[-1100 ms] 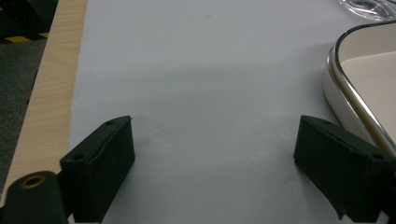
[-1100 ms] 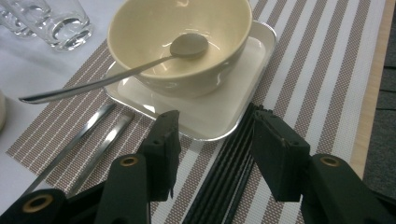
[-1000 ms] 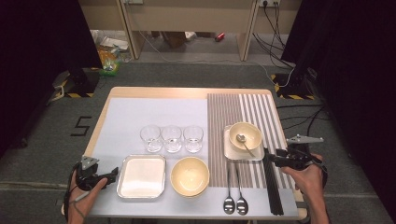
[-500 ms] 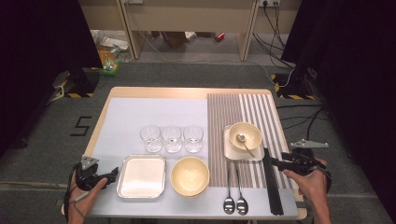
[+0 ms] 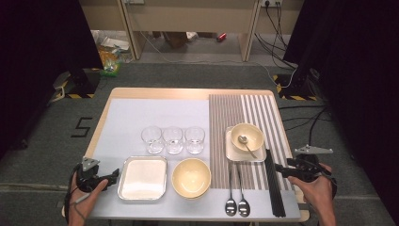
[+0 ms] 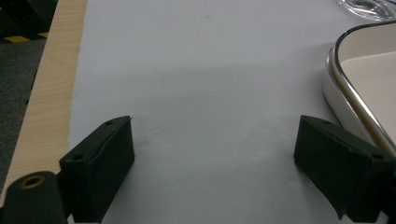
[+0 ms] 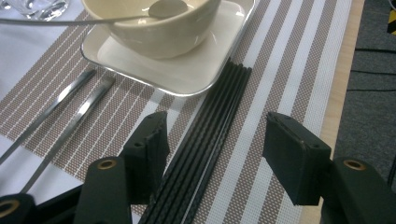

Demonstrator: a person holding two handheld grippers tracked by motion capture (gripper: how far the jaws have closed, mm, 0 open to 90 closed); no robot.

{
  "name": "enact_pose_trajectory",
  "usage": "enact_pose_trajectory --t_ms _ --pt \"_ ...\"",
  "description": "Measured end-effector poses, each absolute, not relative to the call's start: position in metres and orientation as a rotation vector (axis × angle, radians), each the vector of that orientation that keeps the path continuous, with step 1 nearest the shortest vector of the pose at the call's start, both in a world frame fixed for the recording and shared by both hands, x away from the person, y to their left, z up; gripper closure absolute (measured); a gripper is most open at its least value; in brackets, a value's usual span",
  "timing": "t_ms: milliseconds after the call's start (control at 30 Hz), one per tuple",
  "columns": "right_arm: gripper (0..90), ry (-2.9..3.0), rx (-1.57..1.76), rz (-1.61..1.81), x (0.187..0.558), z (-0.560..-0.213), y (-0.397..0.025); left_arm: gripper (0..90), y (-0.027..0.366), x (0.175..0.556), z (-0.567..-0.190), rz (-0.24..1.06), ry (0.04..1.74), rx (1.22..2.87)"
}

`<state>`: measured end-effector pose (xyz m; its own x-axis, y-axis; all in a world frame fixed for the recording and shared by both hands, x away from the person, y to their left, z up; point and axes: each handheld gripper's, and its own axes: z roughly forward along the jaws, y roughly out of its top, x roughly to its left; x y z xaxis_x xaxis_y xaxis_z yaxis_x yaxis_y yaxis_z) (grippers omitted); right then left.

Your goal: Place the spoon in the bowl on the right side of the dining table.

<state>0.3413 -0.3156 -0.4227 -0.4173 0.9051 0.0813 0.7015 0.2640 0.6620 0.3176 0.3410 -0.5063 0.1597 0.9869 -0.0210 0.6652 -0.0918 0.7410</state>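
Chopsticks point(image 7: 205, 135): probably four; lower squarely over one pair.
Right claw point(image 7: 219, 140): spread wide, empty.
Left claw point(image 6: 212, 172): spread wide, empty.

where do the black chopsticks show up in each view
High view: chopsticks lie lower right, right of the spoons.
Left gripper view: not in it.
Right gripper view: chopsticks run up the centre between the jaws.
Shared landmark: the square plate at their far end.
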Motion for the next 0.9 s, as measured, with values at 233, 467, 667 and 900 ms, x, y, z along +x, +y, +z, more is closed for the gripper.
enact_pose_trajectory --t_ms 233,467,667,900 --pt "43.2 2.241 1.482 0.885 0.338 -0.428 -0.319 11.1 0.341 0.318 -0.506 0.670 1.570 1.829" --pt "45.8 2.278 1.471 0.869 0.331 -0.435 -0.320 11.0 0.341 0.318 -0.506 0.669 1.570 1.829" --pt "46.6 2.299 1.465 0.859 0.326 -0.440 -0.320 11.0 0.341 0.318 -0.506 0.670 1.570 1.830" --pt "46.6 2.299 1.465 0.860 0.322 -0.441 -0.321 11.0 0.341 0.318 -0.506 0.669 1.570 1.830"
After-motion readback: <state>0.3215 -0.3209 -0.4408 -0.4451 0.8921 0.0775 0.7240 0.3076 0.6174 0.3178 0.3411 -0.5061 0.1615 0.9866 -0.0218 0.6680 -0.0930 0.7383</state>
